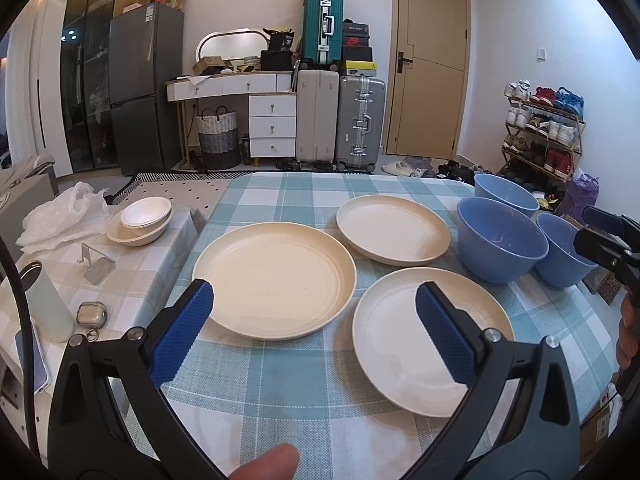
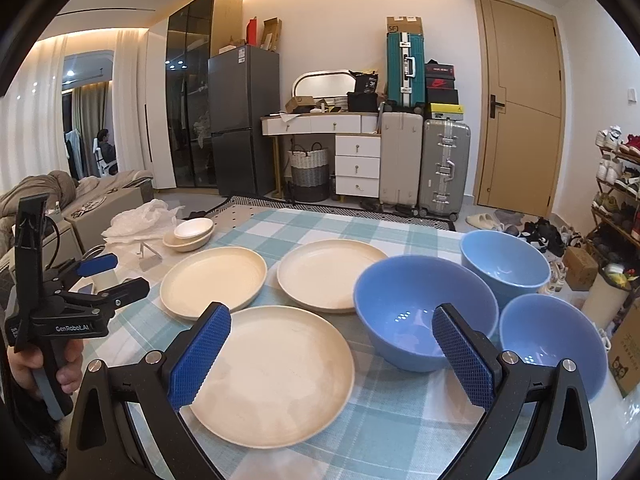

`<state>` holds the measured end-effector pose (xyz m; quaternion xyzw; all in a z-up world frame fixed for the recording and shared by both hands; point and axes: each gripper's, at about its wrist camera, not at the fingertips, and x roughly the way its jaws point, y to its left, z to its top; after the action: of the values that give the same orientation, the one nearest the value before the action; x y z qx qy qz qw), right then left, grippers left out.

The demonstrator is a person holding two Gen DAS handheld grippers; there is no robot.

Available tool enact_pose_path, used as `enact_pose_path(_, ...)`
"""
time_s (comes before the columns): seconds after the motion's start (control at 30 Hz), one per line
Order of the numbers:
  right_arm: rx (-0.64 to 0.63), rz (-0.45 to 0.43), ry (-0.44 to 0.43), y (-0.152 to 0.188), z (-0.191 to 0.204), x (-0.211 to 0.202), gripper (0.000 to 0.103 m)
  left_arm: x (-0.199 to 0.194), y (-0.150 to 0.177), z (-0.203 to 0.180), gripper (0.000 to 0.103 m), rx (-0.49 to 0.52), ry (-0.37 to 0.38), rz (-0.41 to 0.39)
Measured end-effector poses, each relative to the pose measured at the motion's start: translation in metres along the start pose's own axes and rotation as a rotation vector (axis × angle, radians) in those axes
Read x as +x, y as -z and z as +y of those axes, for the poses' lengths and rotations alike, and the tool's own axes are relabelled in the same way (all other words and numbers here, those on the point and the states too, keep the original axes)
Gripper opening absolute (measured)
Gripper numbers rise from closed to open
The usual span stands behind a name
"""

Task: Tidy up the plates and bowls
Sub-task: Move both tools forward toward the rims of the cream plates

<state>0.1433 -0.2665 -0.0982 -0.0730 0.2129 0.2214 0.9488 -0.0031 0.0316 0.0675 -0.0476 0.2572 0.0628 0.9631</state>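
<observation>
Both grippers, left gripper (image 1: 314,298) and right gripper (image 2: 331,320), stood apart, empty. Near plate (image 2: 272,372) left of middle blue bowl (image 2: 424,320): probably light, stiff plastic; grip at rim.

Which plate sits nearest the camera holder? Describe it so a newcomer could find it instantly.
Start at the blue-and-white checked tablecloth, with three cream plates on its left part and three blue bowls on the right. The nearest plate lies at the front edge, beside the middle bowl. Unlike the left plate and far plate, it lies closest to both grippers.
</observation>
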Motion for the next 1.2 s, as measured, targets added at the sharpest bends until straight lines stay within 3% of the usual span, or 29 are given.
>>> enact_pose_path(0.53, -0.055, 0.083, -0.073, -0.045, 0.045, 0.060, 0.103, 0.033, -0.028, 0.045, 0.101, -0.094, -0.028, 0.068)
enact_pose_path(1.2, -0.037, 0.192, -0.153, -0.062, 0.079, 0.161, 0.103, 0.092, -0.023, 0.113, 0.101, -0.177, -0.105, 0.159)
